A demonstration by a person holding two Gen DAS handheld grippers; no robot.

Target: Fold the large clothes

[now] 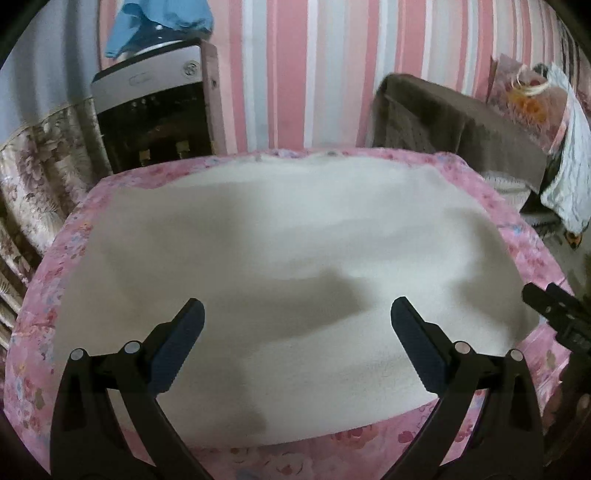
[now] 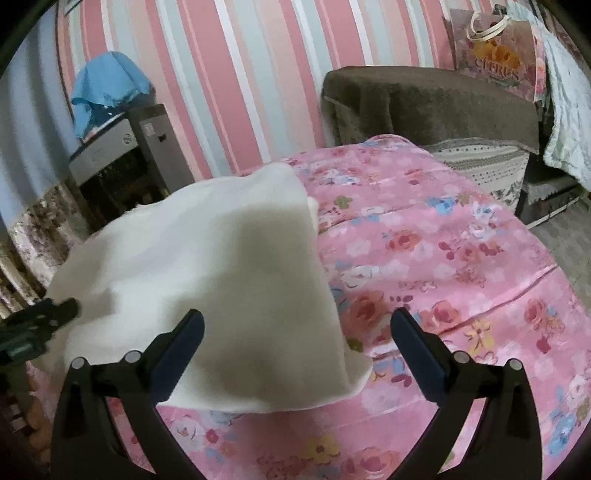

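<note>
A large white cloth (image 1: 288, 266) lies flat and folded on the pink floral table cover (image 1: 66, 258). It also shows in the right wrist view (image 2: 207, 280), on the left half of the cover (image 2: 443, 258). My left gripper (image 1: 295, 332) is open and empty, hovering above the cloth's near edge. My right gripper (image 2: 295, 339) is open and empty, over the cloth's right near corner. The right gripper's tip shows at the right edge of the left wrist view (image 1: 554, 310); the left gripper's tip shows in the right wrist view (image 2: 44, 317).
A grey appliance (image 1: 155, 110) with a blue cloth (image 1: 159, 22) on top stands behind the table at the left. A brown-covered seat (image 2: 428, 107) stands at the back right, with a floral bag (image 2: 495, 51). Striped pink wall (image 1: 295, 74) behind.
</note>
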